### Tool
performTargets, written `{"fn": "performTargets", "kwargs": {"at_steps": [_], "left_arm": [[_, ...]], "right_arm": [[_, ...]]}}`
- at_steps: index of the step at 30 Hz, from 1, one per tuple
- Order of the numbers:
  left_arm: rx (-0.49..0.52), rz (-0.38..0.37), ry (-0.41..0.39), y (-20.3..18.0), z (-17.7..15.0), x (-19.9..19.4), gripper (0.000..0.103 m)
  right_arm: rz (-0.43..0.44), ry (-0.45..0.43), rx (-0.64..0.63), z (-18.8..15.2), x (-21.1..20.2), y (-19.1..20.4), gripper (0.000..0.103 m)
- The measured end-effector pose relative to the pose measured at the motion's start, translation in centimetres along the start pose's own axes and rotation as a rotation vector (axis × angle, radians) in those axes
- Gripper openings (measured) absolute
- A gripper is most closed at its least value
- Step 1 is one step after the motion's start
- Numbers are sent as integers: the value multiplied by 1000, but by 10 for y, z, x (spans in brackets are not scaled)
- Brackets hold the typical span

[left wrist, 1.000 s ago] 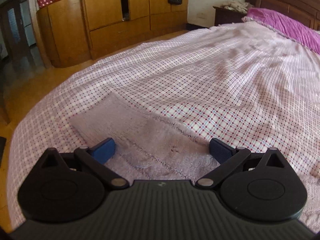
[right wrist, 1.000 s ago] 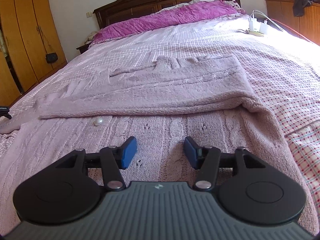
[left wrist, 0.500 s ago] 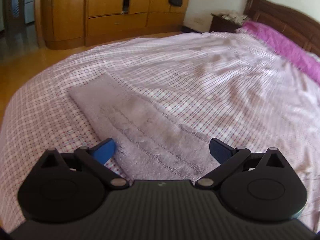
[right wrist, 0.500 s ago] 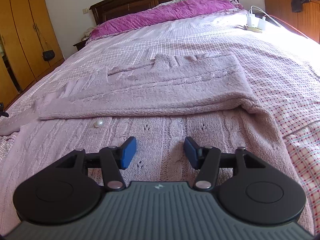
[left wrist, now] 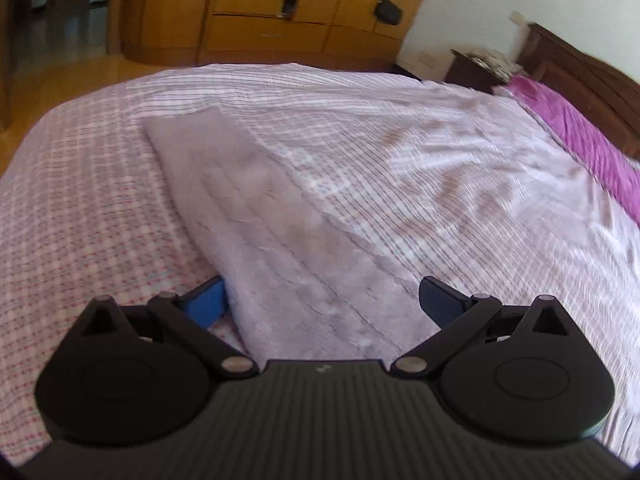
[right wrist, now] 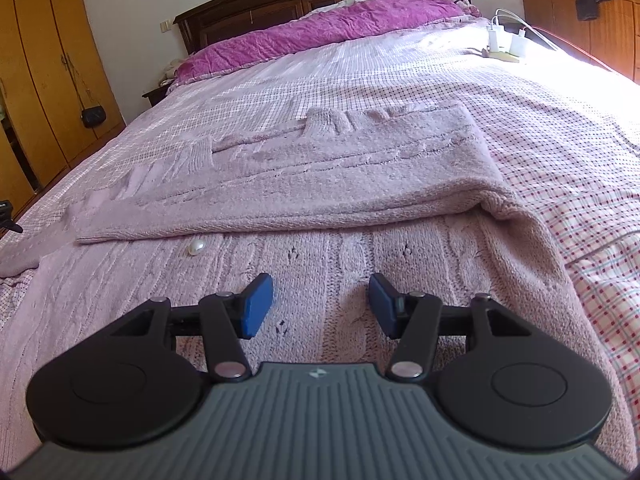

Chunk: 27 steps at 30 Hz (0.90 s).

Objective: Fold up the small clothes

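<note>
Left gripper [left wrist: 320, 300] has swung along the loose sleeve [left wrist: 256, 200] since a second ago, jaws still spread wide with nothing between the pads, so the sleeve now runs straight out ahead over the checked bedspread [left wrist: 440, 152] (frame blurred, so mid-move). Right gripper [right wrist: 320, 306] has barely shifted, jaws partly apart and empty over the sweater [right wrist: 340, 168]. Sweater lies half-folded on the bed; sleeve fold probably comes next.

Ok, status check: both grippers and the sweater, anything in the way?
Left gripper open, straddling the sleeve. Right gripper open, empty, over the knit sweater, partly folded. Pearl button lying just ahead; nothing blocking.
</note>
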State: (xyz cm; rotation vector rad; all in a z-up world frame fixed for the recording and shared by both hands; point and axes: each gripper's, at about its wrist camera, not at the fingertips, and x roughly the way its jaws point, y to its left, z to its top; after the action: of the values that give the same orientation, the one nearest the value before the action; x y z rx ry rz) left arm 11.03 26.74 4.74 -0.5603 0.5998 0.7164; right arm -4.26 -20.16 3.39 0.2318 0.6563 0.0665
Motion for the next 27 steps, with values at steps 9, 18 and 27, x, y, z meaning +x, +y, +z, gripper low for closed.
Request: {"fn": "performTargets", "kwargs": {"at_steps": [9,18,27], "left_arm": [[43,-78,-59,4,0,11,66],[188,-274,-122,-3,5,-46,10],[274,-485,-206,-76,-8,-123,9]], "right_arm": [[20,-17,37,-1,-5,-6,61],[75,-63,86,6,-22,-10,62],[97,-101,95,11,-45,-16,62]]}}
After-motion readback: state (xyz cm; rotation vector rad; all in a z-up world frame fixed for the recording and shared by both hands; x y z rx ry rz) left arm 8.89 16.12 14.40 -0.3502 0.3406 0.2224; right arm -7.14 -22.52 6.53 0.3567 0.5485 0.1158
